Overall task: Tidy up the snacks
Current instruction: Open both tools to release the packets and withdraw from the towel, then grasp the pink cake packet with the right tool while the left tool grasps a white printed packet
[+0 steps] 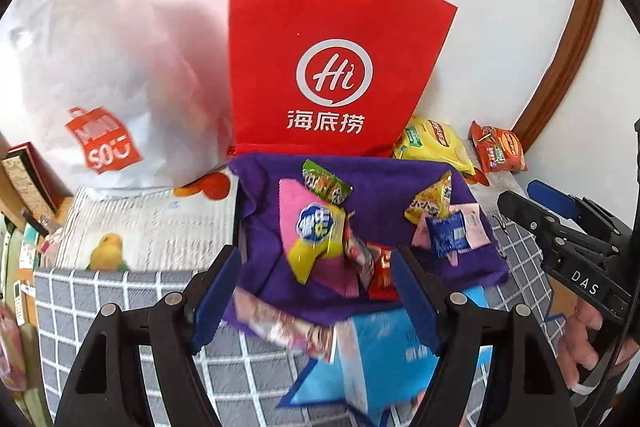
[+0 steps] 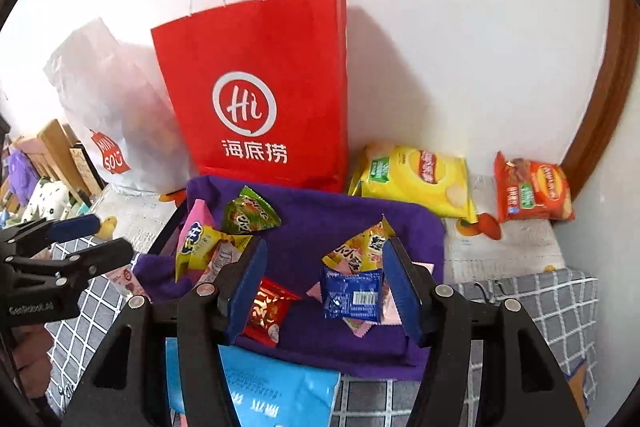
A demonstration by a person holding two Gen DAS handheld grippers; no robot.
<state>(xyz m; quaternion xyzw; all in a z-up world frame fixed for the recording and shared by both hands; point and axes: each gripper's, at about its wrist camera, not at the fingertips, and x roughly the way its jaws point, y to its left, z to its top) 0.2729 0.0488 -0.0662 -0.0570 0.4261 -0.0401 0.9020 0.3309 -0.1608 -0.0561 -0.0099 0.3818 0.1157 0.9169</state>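
Left wrist: crinkled bright snack packets (image 1: pixel 320 227) on purple cloth (image 1: pixel 384 187)

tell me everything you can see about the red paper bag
The red bag is a paper carrier with two white looped handles at its top. Its front bears a white ring with "Hi" inside and three white Chinese characters beneath. It stands upright against the white wall, and its top cannot be seen into. A white plastic bag leans beside it on the left, a yellow chip packet lies at its lower right, and the purple cloth reaches its base. Neither tongs touch it.
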